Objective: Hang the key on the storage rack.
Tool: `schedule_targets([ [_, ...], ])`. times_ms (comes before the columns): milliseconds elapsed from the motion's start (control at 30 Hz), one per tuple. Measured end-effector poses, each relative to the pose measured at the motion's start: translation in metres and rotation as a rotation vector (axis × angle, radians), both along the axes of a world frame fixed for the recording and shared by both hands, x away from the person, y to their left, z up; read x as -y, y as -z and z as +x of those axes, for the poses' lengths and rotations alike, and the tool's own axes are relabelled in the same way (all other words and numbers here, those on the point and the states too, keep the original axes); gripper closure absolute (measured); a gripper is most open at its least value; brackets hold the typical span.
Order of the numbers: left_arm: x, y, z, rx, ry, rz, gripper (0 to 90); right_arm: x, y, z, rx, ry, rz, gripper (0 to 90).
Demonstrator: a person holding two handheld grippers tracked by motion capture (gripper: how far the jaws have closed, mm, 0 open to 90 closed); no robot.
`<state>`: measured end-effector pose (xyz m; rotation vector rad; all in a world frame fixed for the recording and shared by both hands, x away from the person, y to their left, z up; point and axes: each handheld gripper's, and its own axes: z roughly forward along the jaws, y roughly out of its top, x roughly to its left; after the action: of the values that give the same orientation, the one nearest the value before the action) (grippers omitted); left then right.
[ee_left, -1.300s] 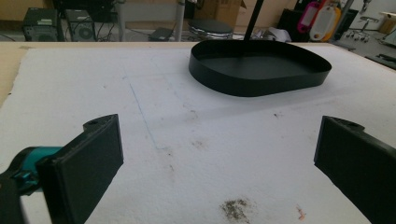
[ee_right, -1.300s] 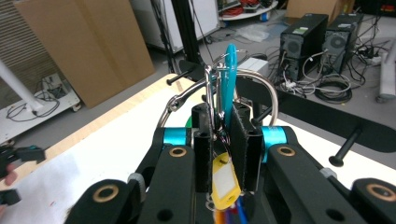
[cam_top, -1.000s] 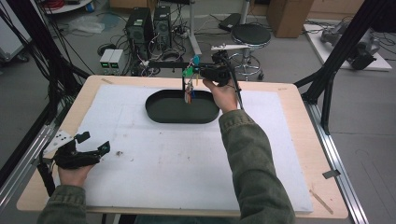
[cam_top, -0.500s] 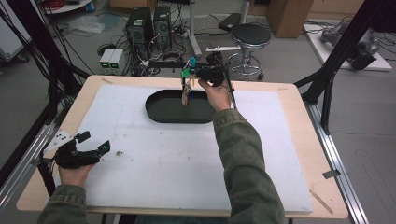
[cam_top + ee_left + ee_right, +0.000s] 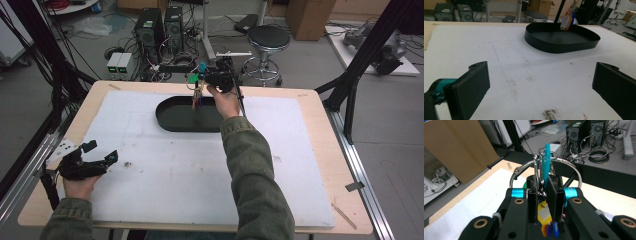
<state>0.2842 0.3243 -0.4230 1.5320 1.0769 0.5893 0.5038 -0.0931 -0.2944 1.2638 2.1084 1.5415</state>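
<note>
A: From above, what does the right gripper [image 5: 200, 86] hold?
B: A bunch of keys [image 5: 198, 95], dangling over the black tray [image 5: 170, 121].

A: And the left gripper's view?
B: Its jaws stand wide apart; the tray lies well beyond them.

A: The right gripper's view?
B: Its jaws pinch the key ring [image 5: 541, 167].

Wooden table [image 5: 320, 107], white foam sheet [image 5: 165, 170] on it, black oval tray [image 5: 172, 120] on sheet

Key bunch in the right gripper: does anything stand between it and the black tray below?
Nothing visible does. The right gripper is shut on the key bunch, whose tags hang over the far part of the black tray. The tray's floor looks bare under them, and the left gripper sits far off, open.
</note>
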Motion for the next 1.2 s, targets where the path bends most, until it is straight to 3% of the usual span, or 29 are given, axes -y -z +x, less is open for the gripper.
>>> schedule_targets([
  [133,0.0,0.0,-0.001,0.001,0.001,0.001,1.7,0.0,-0.001,-0.001,-0.019,0.02,-0.002,79.0],
  [200,0.001,0.0,-0.001,0.0,0.003,0.005,1.7,0.001,-0.002,-0.002,-0.02,-0.001,0.016,72.1],
  [300,0.001,0.0,-0.001,-0.007,0.011,0.01,1.7,0.003,-0.004,-0.003,-0.016,-0.016,0.018,69.2],
  [467,0.001,0.0,-0.001,-0.008,0.01,0.014,1.7,0.013,-0.007,-0.005,-0.029,-0.05,0.081,53.6],
  [533,0.002,0.0,-0.001,-0.009,0.008,0.016,1.7,0.018,-0.008,-0.007,-0.049,-0.094,0.12,42.3],
  [567,0.001,0.0,-0.001,-0.01,0.007,0.017,1.7,0.018,-0.008,-0.007,-0.049,-0.094,0.12,42.3],
  [600,0.001,0.001,-0.001,-0.009,0.008,0.021,1.7,0.021,-0.008,-0.008,-0.053,-0.194,0.16,36.8],
  [633,0.001,0.001,0.0,-0.011,0.009,0.024,1.7,0.021,-0.008,-0.008,-0.053,-0.194,0.16,36.8],
  [800,0.001,0.001,0.0,-0.012,0.006,0.03,1.7,0.018,-0.013,-0.017,-0.026,-0.244,0.067,17.5],
  [867,0.001,0.001,0.0,-0.012,0.007,0.031,1.7,0.016,-0.016,-0.025,-0.004,-0.217,-0.004,10.7],
  [1000,0.001,0.001,0.0,-0.013,0.006,0.03,1.7,0.016,-0.017,-0.035,0.049,-0.19,-0.033,4.0],
  [1133,0.001,0.001,0.0,-0.011,0.005,0.032,1.7,0.023,-0.015,-0.04,0.053,-0.166,-0.068,0.9],
  [1200,0.001,0.001,0.0,-0.011,0.004,0.029,1.7,0.028,-0.014,-0.041,0.032,-0.163,-0.08,0.6],
])
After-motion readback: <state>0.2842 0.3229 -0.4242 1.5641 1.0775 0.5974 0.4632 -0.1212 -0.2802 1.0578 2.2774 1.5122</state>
